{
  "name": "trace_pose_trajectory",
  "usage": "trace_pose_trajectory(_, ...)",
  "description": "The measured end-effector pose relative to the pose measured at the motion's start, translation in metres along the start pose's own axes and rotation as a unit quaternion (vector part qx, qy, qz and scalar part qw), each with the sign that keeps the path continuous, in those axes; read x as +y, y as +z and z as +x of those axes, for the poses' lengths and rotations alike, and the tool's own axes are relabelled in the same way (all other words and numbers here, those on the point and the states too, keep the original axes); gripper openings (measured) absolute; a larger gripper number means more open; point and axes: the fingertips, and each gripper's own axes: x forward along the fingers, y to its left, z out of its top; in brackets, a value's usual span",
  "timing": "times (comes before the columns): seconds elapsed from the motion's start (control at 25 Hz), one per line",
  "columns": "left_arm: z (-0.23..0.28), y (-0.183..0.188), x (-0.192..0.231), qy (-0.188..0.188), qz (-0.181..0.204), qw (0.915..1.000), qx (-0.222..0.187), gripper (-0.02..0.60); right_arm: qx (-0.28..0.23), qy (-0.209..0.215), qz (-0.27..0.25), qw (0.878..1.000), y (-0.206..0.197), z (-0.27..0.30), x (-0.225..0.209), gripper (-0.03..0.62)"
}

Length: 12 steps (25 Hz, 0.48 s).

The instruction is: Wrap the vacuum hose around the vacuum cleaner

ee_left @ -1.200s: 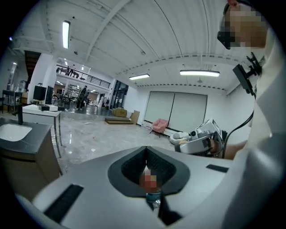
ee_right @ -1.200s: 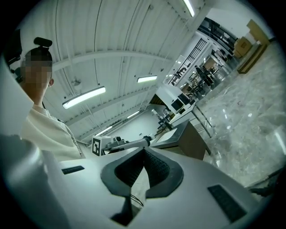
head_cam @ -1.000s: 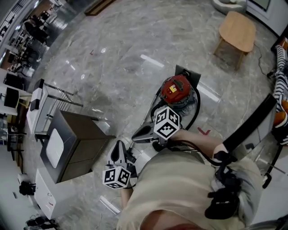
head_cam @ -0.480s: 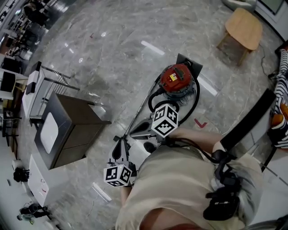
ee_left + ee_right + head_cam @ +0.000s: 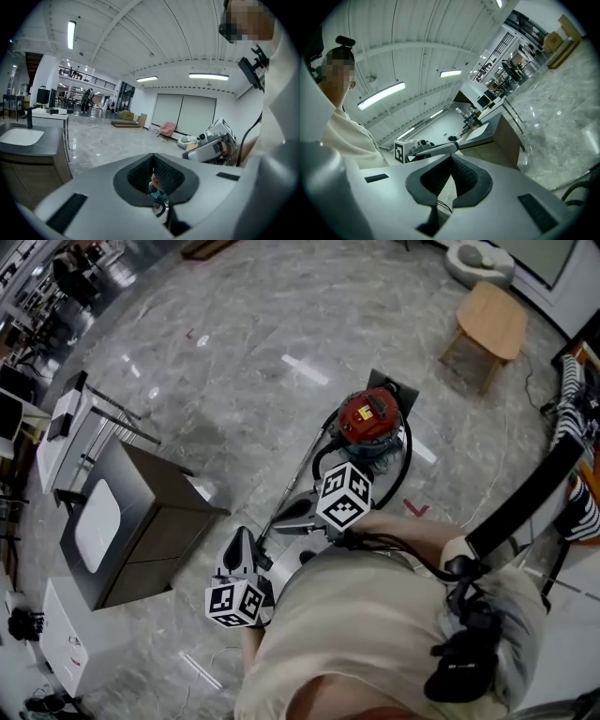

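Note:
The vacuum cleaner [image 5: 368, 418], with a red top and grey body, stands on the marble floor. Its black hose [image 5: 405, 457] loops loosely around its near side, and a metal wand [image 5: 291, 486] runs from it toward me. My right gripper [image 5: 279, 517] hovers level just near of the vacuum, pointing left, shut and empty. My left gripper [image 5: 242, 536] is lower left, pointing away from me, also shut with nothing in it. In the left gripper view the shut jaws [image 5: 153, 157] frame a sliver of the red vacuum [image 5: 155, 182]. The right gripper view shows its shut jaws [image 5: 451, 157].
A dark cabinet [image 5: 155, 540] with a white sink top stands to the left, with a white rack [image 5: 66, 427] behind it. A wooden stool [image 5: 494, 317] sits at the far right. A black strap [image 5: 525, 498] and cables hang at my right side.
I have shifted across the floor with both grippers, so the cabinet slid left in view. Both grippers stay shut and empty. The vacuum and hose lie as before.

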Motion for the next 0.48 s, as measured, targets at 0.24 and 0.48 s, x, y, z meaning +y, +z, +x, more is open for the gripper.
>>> trace_pose_trajectory(0.24,-0.034,-0.001,0.049,-0.025,-0.005,0.9997,-0.006,0.005,-0.005,-0.023,0.014,1.0,-0.006,0.056,0.009,0.005)
trace_pose_trajectory(0.48,-0.058,-0.012,0.069,-0.043,-0.009,0.999,-0.008,0.005,0.024,-0.019,-0.006,1.0,-0.01,0.099,0.023,0.005)
